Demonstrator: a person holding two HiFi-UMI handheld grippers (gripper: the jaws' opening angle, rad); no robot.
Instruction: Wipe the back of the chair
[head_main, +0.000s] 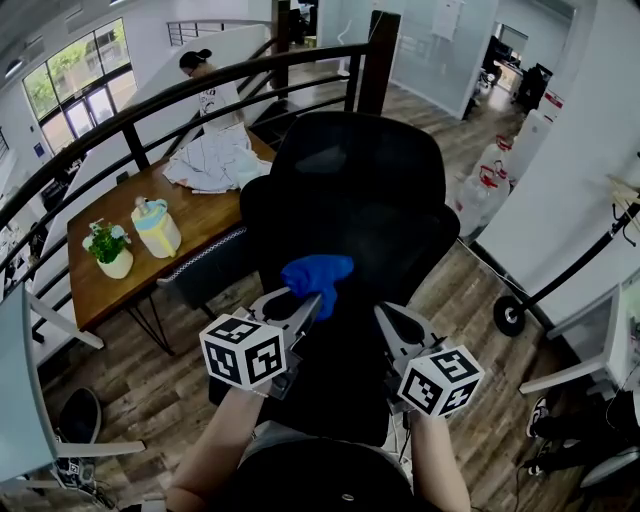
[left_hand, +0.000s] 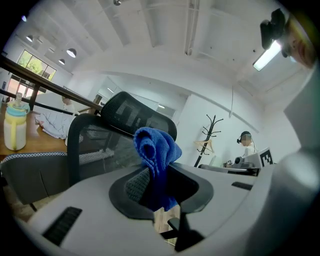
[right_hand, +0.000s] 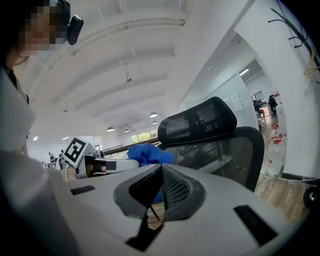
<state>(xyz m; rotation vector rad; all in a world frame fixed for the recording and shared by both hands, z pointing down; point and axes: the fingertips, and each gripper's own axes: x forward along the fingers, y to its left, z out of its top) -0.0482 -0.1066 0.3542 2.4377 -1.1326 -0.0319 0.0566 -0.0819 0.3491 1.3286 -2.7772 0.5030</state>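
A black mesh office chair (head_main: 350, 210) stands right in front of me, its back and headrest (left_hand: 135, 115) facing the grippers. My left gripper (head_main: 310, 305) is shut on a bunched blue cloth (head_main: 318, 273), which sticks up between its jaws (left_hand: 155, 150) close to the chair back. My right gripper (head_main: 385, 322) hangs beside it, to the right, jaws closed together with nothing between them. From the right gripper view the blue cloth (right_hand: 147, 155) and the chair back (right_hand: 220, 145) show just ahead.
A wooden table (head_main: 150, 240) at left holds a potted plant (head_main: 110, 250), a jug (head_main: 155, 228) and white cloth (head_main: 215, 160). A black railing (head_main: 150, 110) runs behind the chair. A person stands far back. A coat stand (left_hand: 210, 132) and water bottles (head_main: 490, 180) are at right.
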